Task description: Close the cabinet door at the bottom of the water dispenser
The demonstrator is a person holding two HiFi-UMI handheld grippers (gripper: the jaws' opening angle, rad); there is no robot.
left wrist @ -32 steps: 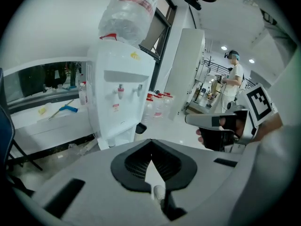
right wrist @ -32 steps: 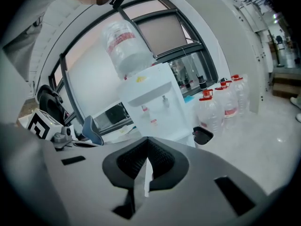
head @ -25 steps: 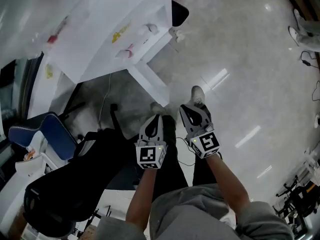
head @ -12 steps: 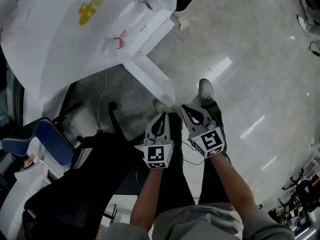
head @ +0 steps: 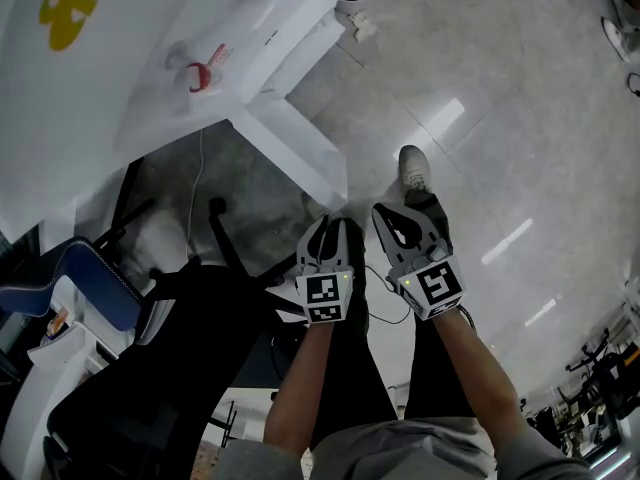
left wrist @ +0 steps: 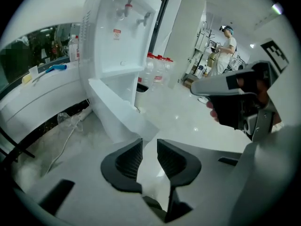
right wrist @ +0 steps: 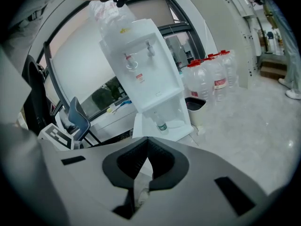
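Your left gripper (head: 328,228), jaws opening with nothing between them, and right gripper (head: 393,218), jaws together and empty, hover over the floor (head: 480,168). The door (head: 290,148) stands swung out from the dispenser (head: 150,58) base, just ahead.

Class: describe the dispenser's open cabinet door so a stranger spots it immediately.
Find the tall white water dispenser beside the red-capped jugs. At its base a plain white cabinet door stands swung outward. It alone hangs open, baring a compartment with a small bottle inside.
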